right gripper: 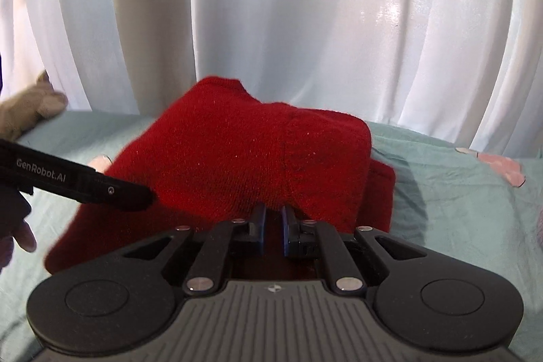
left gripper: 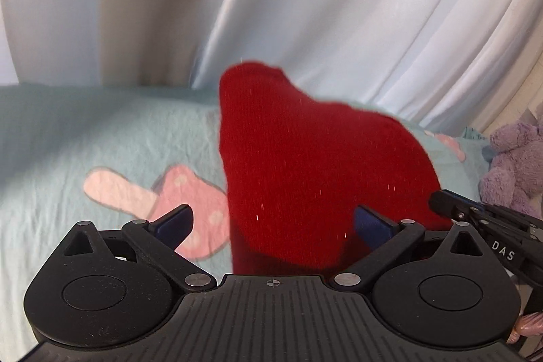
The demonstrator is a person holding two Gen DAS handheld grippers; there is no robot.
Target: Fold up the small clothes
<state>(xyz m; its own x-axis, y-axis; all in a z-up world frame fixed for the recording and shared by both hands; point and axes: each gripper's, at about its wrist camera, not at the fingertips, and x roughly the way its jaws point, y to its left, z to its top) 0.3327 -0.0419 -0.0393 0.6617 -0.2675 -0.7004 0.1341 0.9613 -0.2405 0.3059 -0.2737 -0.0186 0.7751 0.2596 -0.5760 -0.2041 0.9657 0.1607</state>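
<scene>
A red knitted garment [left gripper: 305,165] lies bunched on the pale teal bed sheet [left gripper: 85,131] and rises in a hump. My left gripper [left gripper: 271,223] stands wide open just in front of it. Its right finger [left gripper: 370,224] is over the cloth, its left finger [left gripper: 176,223] over the sheet, and neither pad presses on it. In the right wrist view my right gripper [right gripper: 273,214] is shut on the near edge of the red garment [right gripper: 237,151]. The left gripper [right gripper: 135,195] reaches in from the left there. The right gripper [left gripper: 437,202] shows at the cloth's right edge in the left wrist view.
White curtains [right gripper: 305,22] hang close behind the bed. A purple plush toy [left gripper: 519,165] sits at the right, a beige plush [right gripper: 27,111] at the far left. The sheet carries pink mushroom prints [left gripper: 190,202]. A hand [right gripper: 17,236] holds the left gripper.
</scene>
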